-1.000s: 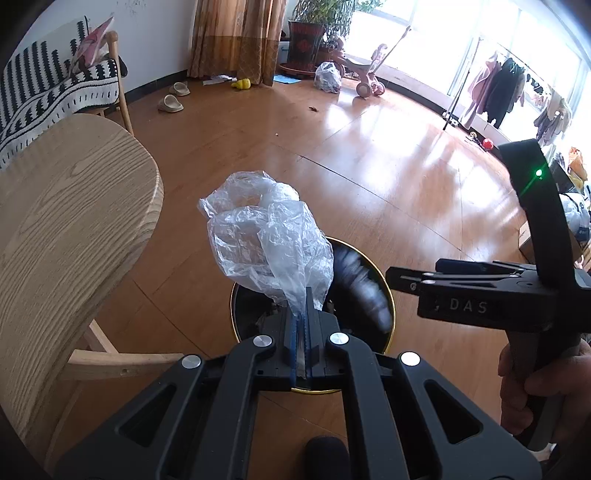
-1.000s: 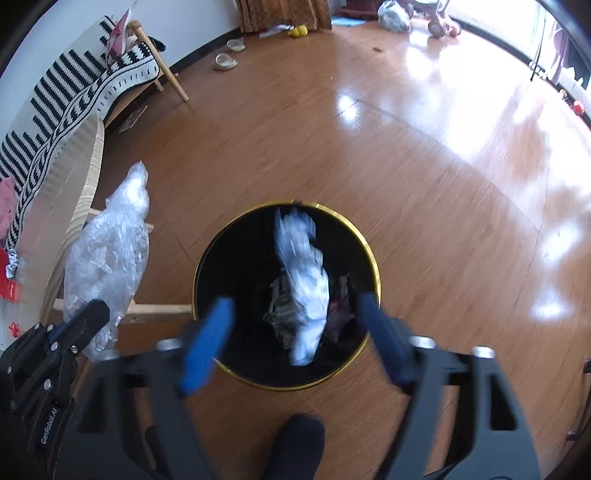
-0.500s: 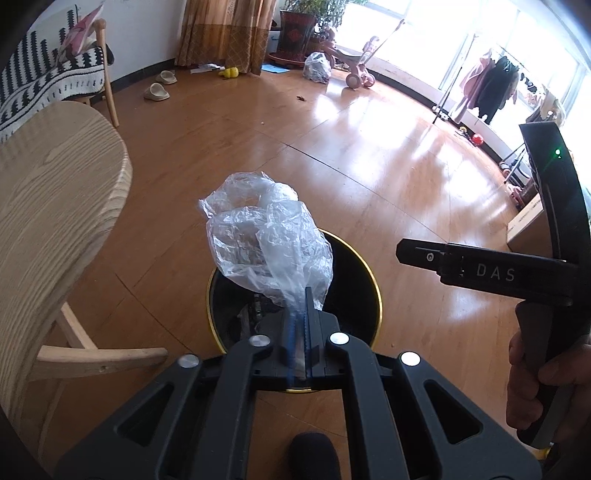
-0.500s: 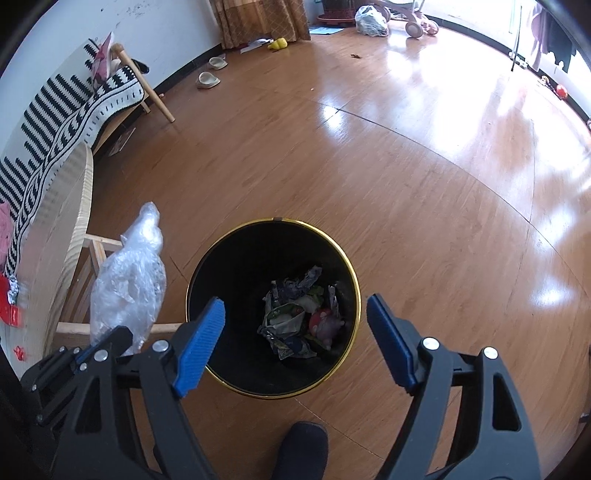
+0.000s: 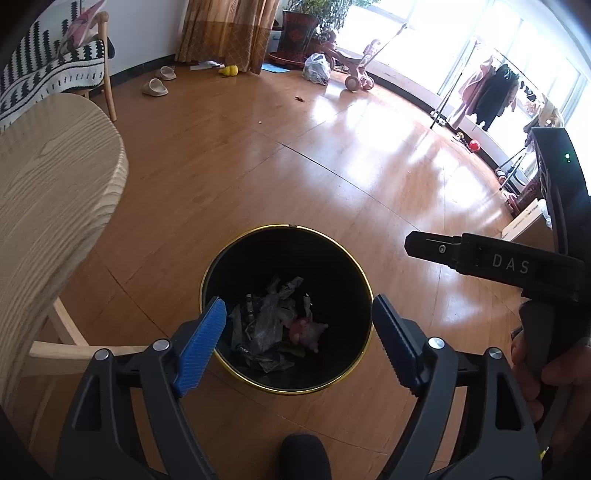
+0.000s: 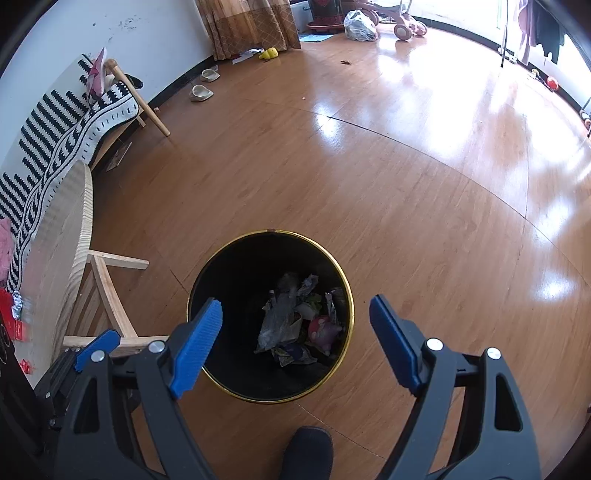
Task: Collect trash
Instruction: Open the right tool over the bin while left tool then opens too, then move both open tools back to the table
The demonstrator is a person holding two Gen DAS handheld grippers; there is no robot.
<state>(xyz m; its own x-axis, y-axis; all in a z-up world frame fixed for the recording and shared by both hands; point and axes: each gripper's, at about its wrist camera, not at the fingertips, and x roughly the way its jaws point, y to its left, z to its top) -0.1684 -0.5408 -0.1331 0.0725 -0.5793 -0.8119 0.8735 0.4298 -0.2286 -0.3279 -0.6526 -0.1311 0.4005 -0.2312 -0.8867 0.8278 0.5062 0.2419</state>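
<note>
— Black inside and gold at the rim, the bin (image 5: pixel 341 254) stands on the wooden floor (image 5: pixel 332 147) right below my two claws; the trash (image 5: pixel 269 325) lies heaped at its bottom; crumpled grey plastic, scraps of wrapper and a small pink thing (image 5: pixel 306 330) on the right of the heap.

— And what have your claws got hold of?

— Nothing; my left claw (image 5: pixel 299 325) hangs over the bin's mouth, its jaws opening and already wide, the blue pads apart with only the bin showing between them; my right claw (image 6: pixel 295 325) hangs over the same mouth, jaws also opening and wide, nothing between its pads either.

— Can each see the other?

— Yes; from the left wrist the right one's black body stands at the right edge, lettered DAS, with my right hand (image 5: pixel 550 365) wrapped round its grip; from the right wrist a blue pad tip of the left claw pokes in at the lower left, just beside the table leg.

— What lies round the bin?

— A pale wooden table (image 5: pixel 44 206) just to its left, its legs near the bin wall; farther off a bench (image 6: pixel 122 122) draped with a black-and-white throw along the wall; two slippers (image 6: pixel 201 92) and a yellow toy (image 6: pixel 269 54) near the curtain (image 6: pixel 251 26); a white bag (image 6: pixel 360 21) and a pink ride-on toy (image 5: pixel 356 70) at the far window; clothes (image 5: pixel 487 92) on a rack to the right.
</note>
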